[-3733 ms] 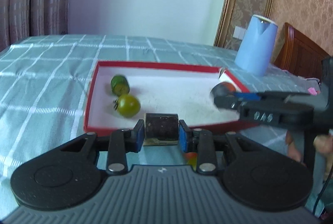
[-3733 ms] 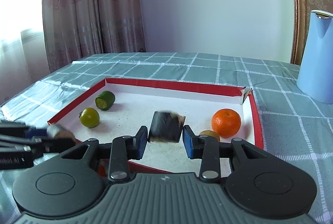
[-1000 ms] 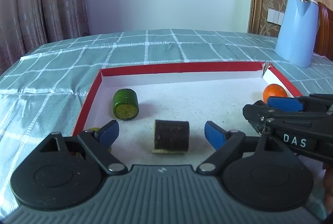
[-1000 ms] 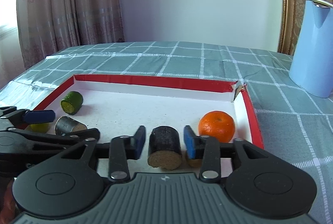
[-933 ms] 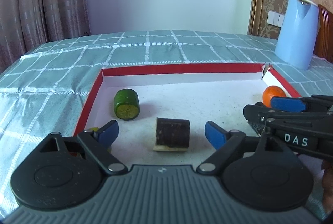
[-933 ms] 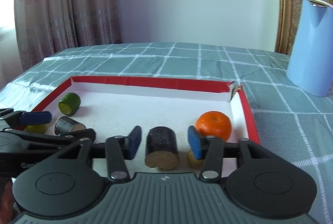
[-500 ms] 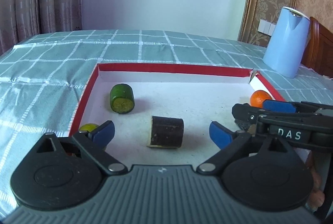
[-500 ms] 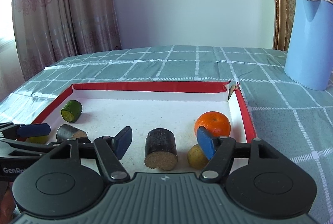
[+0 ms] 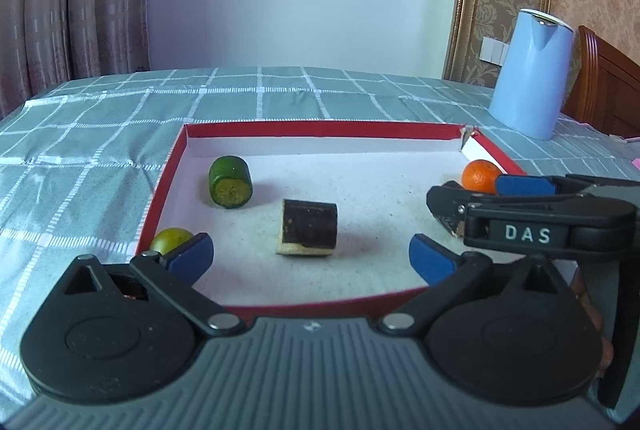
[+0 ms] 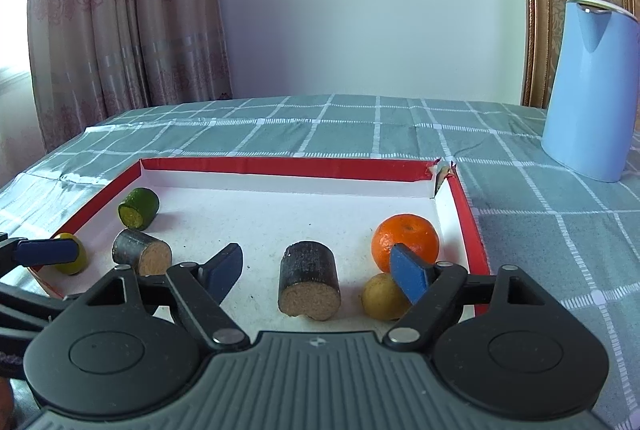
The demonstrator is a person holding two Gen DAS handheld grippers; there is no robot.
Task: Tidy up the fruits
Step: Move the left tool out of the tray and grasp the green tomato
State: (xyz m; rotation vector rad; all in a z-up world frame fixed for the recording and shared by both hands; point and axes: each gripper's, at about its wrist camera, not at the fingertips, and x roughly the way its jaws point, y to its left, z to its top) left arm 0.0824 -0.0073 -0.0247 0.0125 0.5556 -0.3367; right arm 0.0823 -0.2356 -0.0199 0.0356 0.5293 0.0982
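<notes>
**A:** Once the left tool (image 9: 310,258) let go, what did its own camera show?

**B:** Its jaws were opening to their widest, and the dark log-shaped piece (image 9: 309,226) that they had carried a few seconds earlier lay on its side on the white floor of the red-rimmed tray (image 9: 320,129), clear of both blue pads. Nothing was gripped. A green cut piece (image 9: 230,181) sat further back on the left, a small green fruit (image 9: 170,238) rested by the near-left rim, and the orange (image 9: 478,175) showed at the right side behind the other tool.

**A:** And from the right wrist?

**B:** The right tool (image 10: 316,270) was also opening; a second ago its pads were close on either side of a second dark piece (image 10: 310,280), and now they stood well apart from it. That piece rested in the tray with its pale cut face toward the camera. The orange (image 10: 404,240) and a yellowish fruit (image 10: 382,296) lay just beside it on the right, partly behind the right pad. The first dark piece (image 10: 140,256) lay off to the left.

**A:** So what does that mean for the sorting?

**B:** I'd judge both placements finished: every fruit in view lay inside the tray on the checked table (image 10: 560,230), and both tools were free.
</notes>
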